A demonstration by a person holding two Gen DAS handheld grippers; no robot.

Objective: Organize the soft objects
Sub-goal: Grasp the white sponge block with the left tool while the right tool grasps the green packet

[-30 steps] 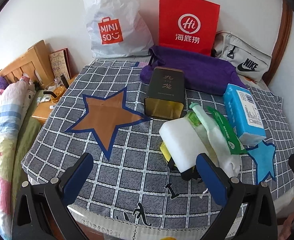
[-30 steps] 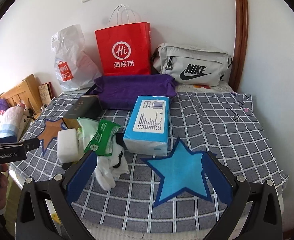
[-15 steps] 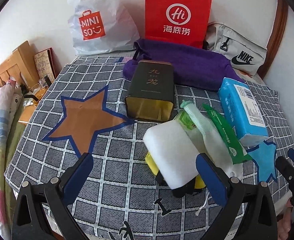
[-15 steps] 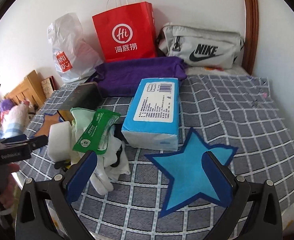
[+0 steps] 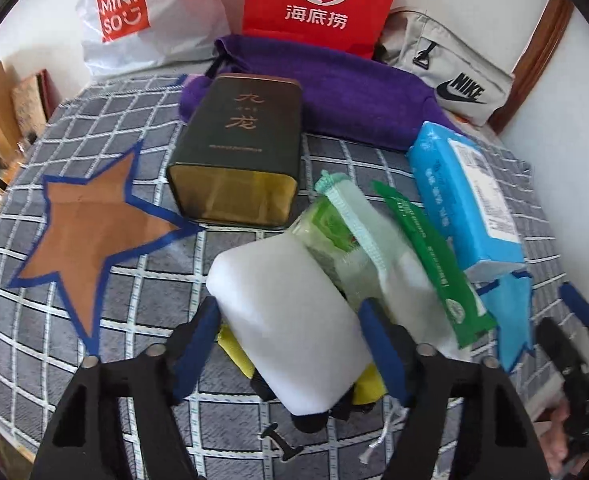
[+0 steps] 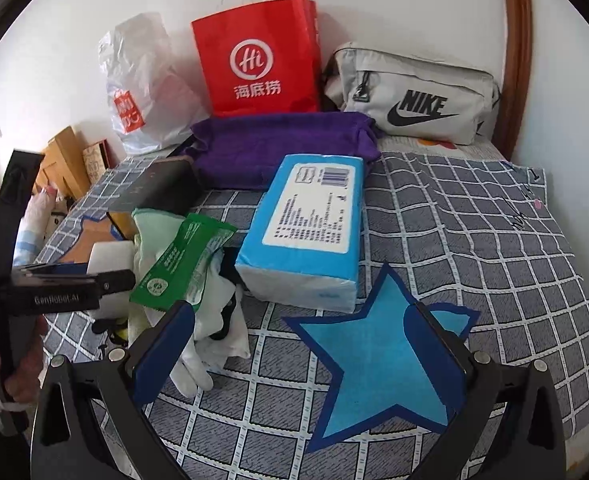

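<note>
Left wrist view: the left tool (image 5: 290,320) has come forward over the last second and narrowed, and its blue pads now bracket the white rectangular foam sponge (image 5: 290,320) that tops the pile on the grey checked bed cover (image 5: 142,272). The pads look to be touching the sponge's two long sides, but a firm squeeze cannot be confirmed. The sponge rests on a yellow and black item (image 5: 234,350) and leans against a pale green-edged cloth (image 5: 358,232) and a green plastic wipes packet (image 5: 434,268). Beyond it lies a dark olive tin box (image 5: 238,168) on its side, with an orange star patch (image 5: 90,236) to the left. This closing suggests the sponge is the first soft thing to be lifted out.

Right wrist view: the right tool (image 6: 306,332) hangs wide and empty above a blue star patch (image 6: 378,364), nearer the cover than before. The blue tissue pack (image 6: 310,224) lies just beyond it, and white gloves (image 6: 214,336) spill from the pile beside its left pad. It seems to be waiting while the other tool takes the sponge.
</note>
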